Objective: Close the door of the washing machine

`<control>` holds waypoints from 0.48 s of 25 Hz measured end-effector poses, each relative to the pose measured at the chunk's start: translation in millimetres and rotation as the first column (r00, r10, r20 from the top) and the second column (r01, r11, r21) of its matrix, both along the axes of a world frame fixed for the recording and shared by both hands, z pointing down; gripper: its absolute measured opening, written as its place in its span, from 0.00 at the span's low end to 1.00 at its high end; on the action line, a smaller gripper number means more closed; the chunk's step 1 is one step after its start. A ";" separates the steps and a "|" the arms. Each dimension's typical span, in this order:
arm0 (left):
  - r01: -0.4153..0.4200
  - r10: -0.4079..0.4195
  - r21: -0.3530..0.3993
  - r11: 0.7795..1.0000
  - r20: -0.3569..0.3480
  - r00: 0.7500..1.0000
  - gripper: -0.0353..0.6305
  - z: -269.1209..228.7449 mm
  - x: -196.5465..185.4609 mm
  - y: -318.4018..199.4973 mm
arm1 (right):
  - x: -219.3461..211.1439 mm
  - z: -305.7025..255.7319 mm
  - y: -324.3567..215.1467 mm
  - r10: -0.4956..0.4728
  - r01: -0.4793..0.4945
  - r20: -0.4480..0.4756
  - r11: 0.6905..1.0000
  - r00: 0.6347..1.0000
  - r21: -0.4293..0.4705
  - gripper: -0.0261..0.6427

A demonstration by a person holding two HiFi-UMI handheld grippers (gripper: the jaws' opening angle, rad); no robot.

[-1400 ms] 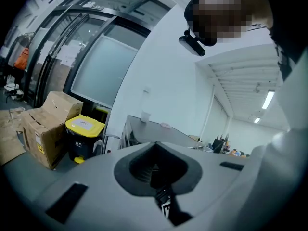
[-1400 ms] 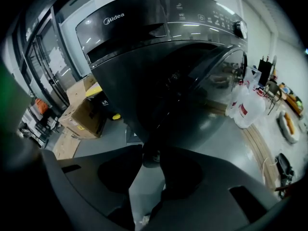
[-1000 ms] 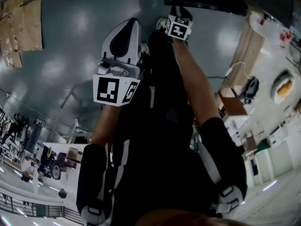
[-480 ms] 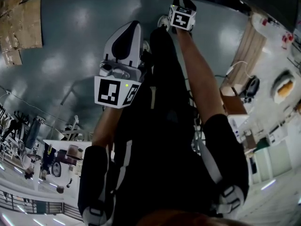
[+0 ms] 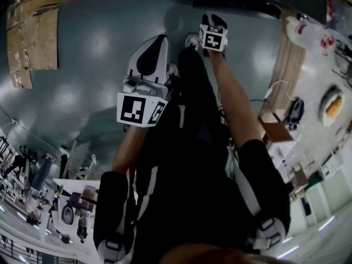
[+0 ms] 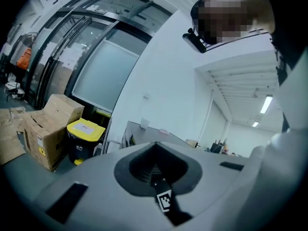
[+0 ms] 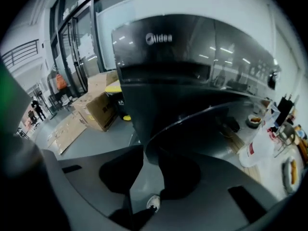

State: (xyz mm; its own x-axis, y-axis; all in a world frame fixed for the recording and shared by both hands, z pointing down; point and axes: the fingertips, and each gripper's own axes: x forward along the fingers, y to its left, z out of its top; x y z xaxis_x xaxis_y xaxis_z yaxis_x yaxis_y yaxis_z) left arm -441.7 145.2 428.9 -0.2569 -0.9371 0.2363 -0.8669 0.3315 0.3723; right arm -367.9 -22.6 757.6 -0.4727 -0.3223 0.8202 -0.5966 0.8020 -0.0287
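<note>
A dark front-loading washing machine (image 7: 163, 57) fills the right gripper view. Its round door (image 7: 207, 124) swings out towards me, and its curved rim reaches my jaw tips. My right gripper (image 7: 151, 150) is a little open, with floor and a shoe (image 7: 153, 202) showing through the gap; the door rim sits at the right fingertip. In the head view the right gripper (image 5: 214, 21) is stretched out to the door's dark edge (image 5: 236, 1). My left gripper (image 5: 148, 59) hangs by the person's left side, away from the machine. Its jaws (image 6: 154, 165) are shut and hold nothing.
Cardboard boxes (image 7: 96, 107) stand left of the machine, beside a yellow-lidded bin (image 6: 84, 138). Flattened cardboard (image 5: 33, 43) lies on the grey floor. To the right are a wooden surface (image 5: 286, 65), a white bottle (image 7: 262, 146) and dishes (image 5: 333, 104).
The head view has shifted slightly. The right gripper stays at the door's edge, and the left gripper has barely moved.
</note>
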 end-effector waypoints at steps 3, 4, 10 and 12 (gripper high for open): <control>-0.044 0.043 0.041 0.998 0.030 0.999 0.06 -17.3 10.1 7.5 | 15.6 -49.0 -6.3 0.017 -0.020 0.069 0.999 0.997 0.033 0.18; -0.050 0.048 0.058 0.997 0.032 0.998 0.06 -24.6 15.2 12.5 | 24.3 -67.9 -3.1 0.037 -0.039 0.092 0.999 0.995 0.019 0.18; -0.084 0.079 0.143 0.986 0.044 0.996 0.06 -85.6 52.9 40.9 | 74.1 -189.2 33.0 0.080 -0.078 0.240 0.997 0.967 -0.018 0.17; -0.092 0.082 0.163 0.982 0.067 0.994 0.06 -106.9 65.5 47.4 | 84.7 -233.0 44.8 0.072 -0.074 0.312 0.997 0.947 -0.006 0.17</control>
State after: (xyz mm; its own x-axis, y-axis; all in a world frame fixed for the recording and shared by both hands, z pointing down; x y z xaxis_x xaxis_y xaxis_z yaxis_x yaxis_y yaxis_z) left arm -376.2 192.6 322.0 -0.1816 -0.9814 0.0629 -0.9122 0.1920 0.3620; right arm -283.2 22.2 524.5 -0.6794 -0.3699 0.6338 -0.6156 0.7574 -0.2179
